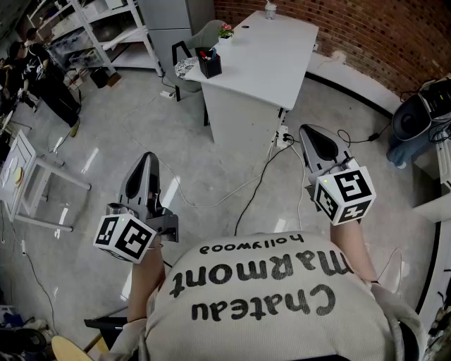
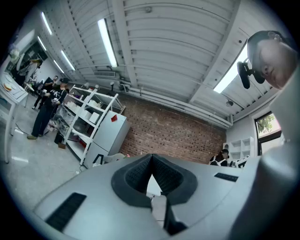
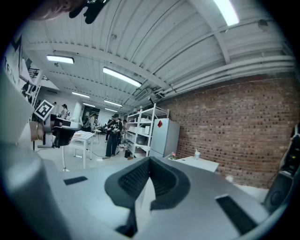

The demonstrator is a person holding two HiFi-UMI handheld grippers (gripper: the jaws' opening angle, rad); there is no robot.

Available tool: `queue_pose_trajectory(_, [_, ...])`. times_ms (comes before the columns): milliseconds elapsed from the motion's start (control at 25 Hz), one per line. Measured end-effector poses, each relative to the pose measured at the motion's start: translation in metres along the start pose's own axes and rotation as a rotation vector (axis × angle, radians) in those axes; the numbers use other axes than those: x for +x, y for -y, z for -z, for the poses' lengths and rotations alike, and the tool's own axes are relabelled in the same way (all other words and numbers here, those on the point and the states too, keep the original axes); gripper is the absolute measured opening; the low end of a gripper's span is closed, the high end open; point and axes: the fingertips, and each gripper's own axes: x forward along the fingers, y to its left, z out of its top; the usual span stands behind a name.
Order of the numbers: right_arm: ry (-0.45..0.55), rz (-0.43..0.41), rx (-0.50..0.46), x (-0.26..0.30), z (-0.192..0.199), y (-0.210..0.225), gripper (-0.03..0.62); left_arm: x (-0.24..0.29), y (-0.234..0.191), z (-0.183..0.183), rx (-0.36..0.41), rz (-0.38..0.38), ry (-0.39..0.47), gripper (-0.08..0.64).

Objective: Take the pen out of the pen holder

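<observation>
Well, the person stands on a glossy grey floor with a tool in each hand, both held out ahead of the chest. The left tool sits at about 10 o'clock from the printed shirt, and the right tool at about 2 o'clock. Each carries its marker cube at the rear.

In its own view the left tool is clenched, its dark ribbed pads meeting at the tips with nothing between them. The right tool is the same: pads pressed together, empty. Both are well apart from the white counter, which lies ahead at 12 o'clock.

The black pen holder stands on the counter's near left corner, at roughly 11 o'clock from the person. The pen stands in it, its end showing above the rim; the colours there are too small to sort out.

At the holder's 1 o'clock is a small pink-flowered plant, and a bottle stands at the counter's far end. A grey chair sits behind the counter's left side. Cables trail over the floor from the counter's foot. A brick wall runs at 1 o'clock, and white shelves stand at 10 o'clock with people beside them.
</observation>
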Motion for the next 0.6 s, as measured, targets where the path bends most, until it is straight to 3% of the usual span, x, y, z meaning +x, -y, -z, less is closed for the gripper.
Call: queue_pose_trajectory(600, [-0.012, -0.022, 0.062, 0.035, 0.003, -0.024, 0.003, 0.000, -0.034, -0.004, 0.015, -0.004, -0.020, 0.002])
